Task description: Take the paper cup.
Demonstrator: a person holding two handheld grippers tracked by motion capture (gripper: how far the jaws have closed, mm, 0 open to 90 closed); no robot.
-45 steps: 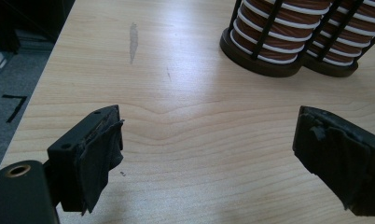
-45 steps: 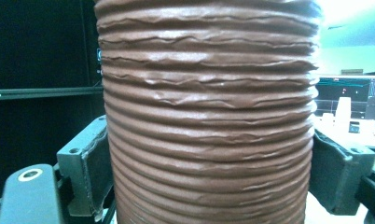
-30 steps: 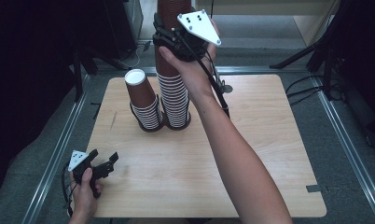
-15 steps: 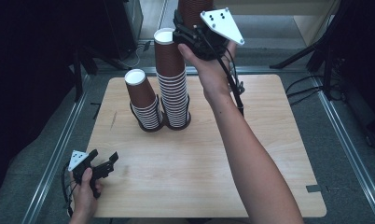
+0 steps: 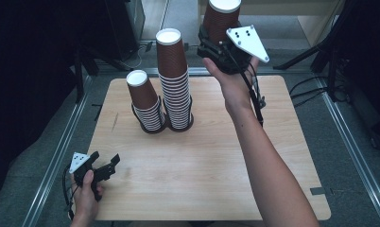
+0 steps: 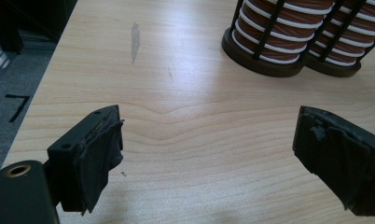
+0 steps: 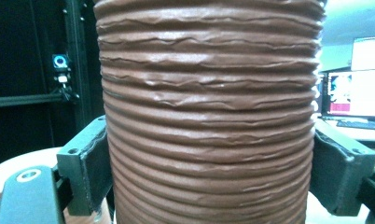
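Two black wire-frame cup holders stand side by side, touching, on the far-left part of the wooden table. The left holder carries a short stack of brown ribbed paper cups, white rims showing as bands, with the top cup tilted slightly left. The right holder carries a taller stack, upright, its white-rimmed mouth open at the top. In the left gripper view the round dark bases of both holders sit on the wood, with black bars rising past the stacked rims.

A single brown ribbed cup is held in the air beyond the far edge of the table, to the right of the tall stack and well apart from it. It is upright, mouth up. Whether anything is inside it cannot be told.

The right gripper is clamped on this cup: in the right gripper view both black pads press the corrugated cup wall from either side, low on the body. The right hand is raised, forearm reaching up from the lower right across the table, and the grey three-cornered plate faces up.

The left gripper rests low at the near-left corner of the table, held in the left hand, pointing toward the holders. Its jaws stand wide apart with only bare wood between them.
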